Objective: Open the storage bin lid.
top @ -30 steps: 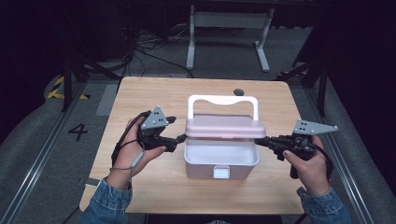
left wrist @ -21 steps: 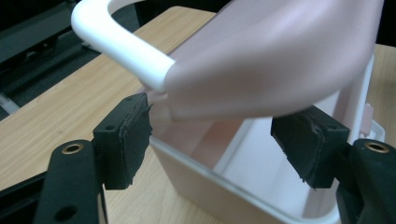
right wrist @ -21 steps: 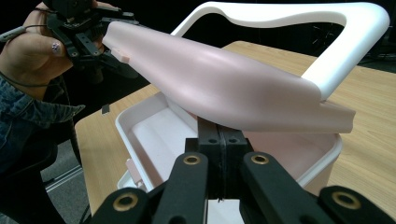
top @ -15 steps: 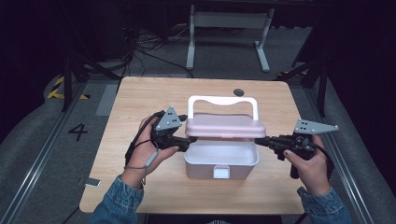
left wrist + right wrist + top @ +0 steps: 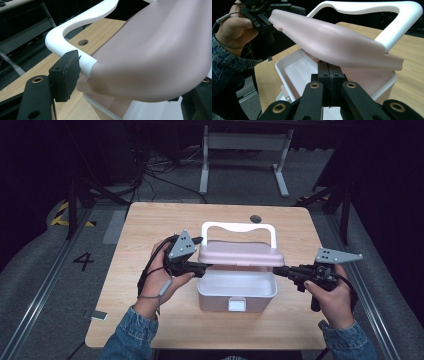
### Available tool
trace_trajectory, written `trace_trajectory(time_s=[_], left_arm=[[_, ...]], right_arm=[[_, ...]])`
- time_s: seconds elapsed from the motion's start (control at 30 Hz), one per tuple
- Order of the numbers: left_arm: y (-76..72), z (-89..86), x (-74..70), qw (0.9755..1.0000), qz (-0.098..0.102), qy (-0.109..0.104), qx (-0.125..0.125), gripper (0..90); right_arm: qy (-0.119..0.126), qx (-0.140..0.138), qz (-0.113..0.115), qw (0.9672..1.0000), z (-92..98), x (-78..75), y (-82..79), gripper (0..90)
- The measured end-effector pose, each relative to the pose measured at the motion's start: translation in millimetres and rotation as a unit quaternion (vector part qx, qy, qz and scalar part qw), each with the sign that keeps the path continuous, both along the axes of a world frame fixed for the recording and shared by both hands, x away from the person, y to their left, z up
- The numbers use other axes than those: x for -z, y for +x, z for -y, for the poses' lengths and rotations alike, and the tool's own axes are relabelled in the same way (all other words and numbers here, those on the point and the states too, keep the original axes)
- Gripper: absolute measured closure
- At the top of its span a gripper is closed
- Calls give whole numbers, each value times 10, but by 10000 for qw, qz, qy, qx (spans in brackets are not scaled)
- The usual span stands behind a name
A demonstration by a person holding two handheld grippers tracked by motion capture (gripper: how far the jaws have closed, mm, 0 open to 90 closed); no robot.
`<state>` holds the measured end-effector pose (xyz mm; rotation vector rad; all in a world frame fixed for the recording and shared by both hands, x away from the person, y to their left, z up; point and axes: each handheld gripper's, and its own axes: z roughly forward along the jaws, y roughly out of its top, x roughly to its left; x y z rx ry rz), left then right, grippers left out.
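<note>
High view: white box (image 5: 237,292) sits mid-table (image 5: 150,225), its pink lid (image 5: 241,254) raised and tilted, white handle (image 5: 238,228) up on the far side. Left tongs (image 5: 204,268) are at the lid's left end, one pad beside the handle corner in the left gripper view; probably pinching the lid edge, but contact is hidden. Right tongs (image 5: 328,68) are pressed together, empty, at the box's right rim under the lid.
</note>
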<state>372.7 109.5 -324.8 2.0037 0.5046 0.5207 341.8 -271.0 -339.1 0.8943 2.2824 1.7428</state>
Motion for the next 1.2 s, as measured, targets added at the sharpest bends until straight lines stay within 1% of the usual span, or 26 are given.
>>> trace_trajectory(time_s=[0.13,0.2,0.33,0.43,0.6,0.63,0.77,0.83,0.87,0.9,0.97,1.0,1.03,1.1,1.2], left_arm=[[14,-5,-2,10000,-35,-63,3,287],[30,-10,-11,10000,-15,-72,4,294],[59,-24,-33,9999,-5,-118,40,327],[90,-28,-53,9998,-34,-173,64,335],[147,-20,-84,9997,-19,-227,130,355],[167,-21,-97,9996,10,-209,168,369],[232,-14,-120,9988,-60,-390,274,419],[285,-20,-133,9983,-85,-477,321,477],[302,-17,-137,9980,-138,-510,333,506],[326,-20,-147,9980,-132,-484,382,534],[355,-9,-158,9978,-149,-534,372,561],[369,-10,-167,9981,-125,-491,363,573],[384,-3,-177,9981,-139,-503,336,586],[424,-6,-194,9983,-102,-488,287,610],[476,-5,-209,9983,-144,-514,239,642]], right_arm=[[-7,6,-15,10000,8,-1,4,897],[13,9,-27,10000,18,-3,4,892],[7,80,-19,10000,71,-14,5,879],[16,150,-17,9999,118,-21,-1,870],[18,220,-5,9998,167,-20,-24,863],[31,244,-17,9997,187,-23,-35,863],[46,333,0,9994,239,-23,-55,858],[46,379,-33,9993,260,-10,-63,858],[55,392,-43,9992,267,-6,-67,857],[55,401,-55,9992,274,-4,-72,857],[48,418,-42,9991,285,-2,-76,856],[46,434,-44,9990,291,-2,-79,856],[47,433,-43,9990,295,-3,-78,857],[61,449,-44,9990,300,-1,-71,856],[58,451,-59,9989,303,9,-58,855]])
